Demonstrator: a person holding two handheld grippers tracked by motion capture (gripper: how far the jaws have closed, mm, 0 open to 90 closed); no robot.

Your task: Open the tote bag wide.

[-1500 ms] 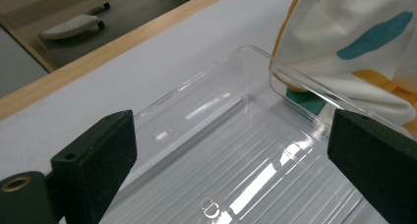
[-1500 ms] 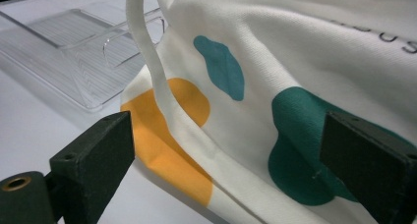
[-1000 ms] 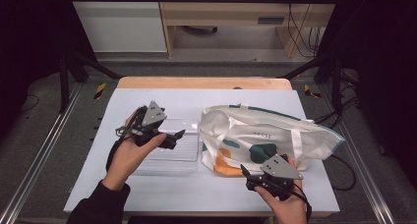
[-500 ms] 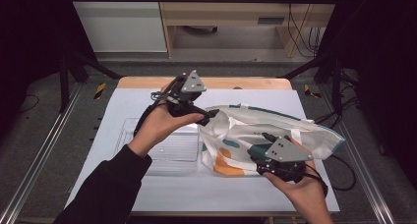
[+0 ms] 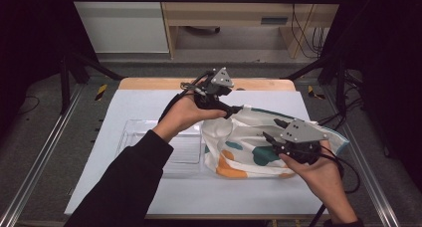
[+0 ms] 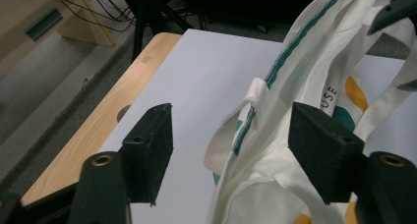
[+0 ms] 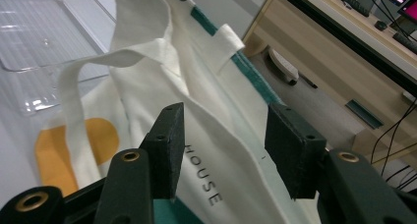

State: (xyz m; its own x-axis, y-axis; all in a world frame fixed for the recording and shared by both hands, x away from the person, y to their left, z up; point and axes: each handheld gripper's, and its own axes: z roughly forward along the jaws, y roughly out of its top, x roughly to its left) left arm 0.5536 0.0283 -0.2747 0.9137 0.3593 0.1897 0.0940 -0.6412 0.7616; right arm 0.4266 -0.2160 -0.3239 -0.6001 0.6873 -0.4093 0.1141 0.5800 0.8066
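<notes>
two grippers closing on the bag mouth

i am at the step of taking the bag (image 5: 249,150) by its rim to open it. the bag lies on the right half of the table (image 5: 149,100), its left edge just over the clear tray (image 5: 149,142).

my left gripper (image 5: 233,109) is at the far rim; its jaws have just been closing and stand about half open, with the rim and one strap (image 6: 231,130) between them. the pads do not press the cloth yet, so it holds nothing. my right gripper (image 5: 271,136) is over the near side, jaws also just closing, half open around the cloth (image 7: 221,145), not pinching.

next, i think, both must close fully on one layer each, then pull apart.

the far table edge is near my left gripper; toward me there is free room.
</notes>
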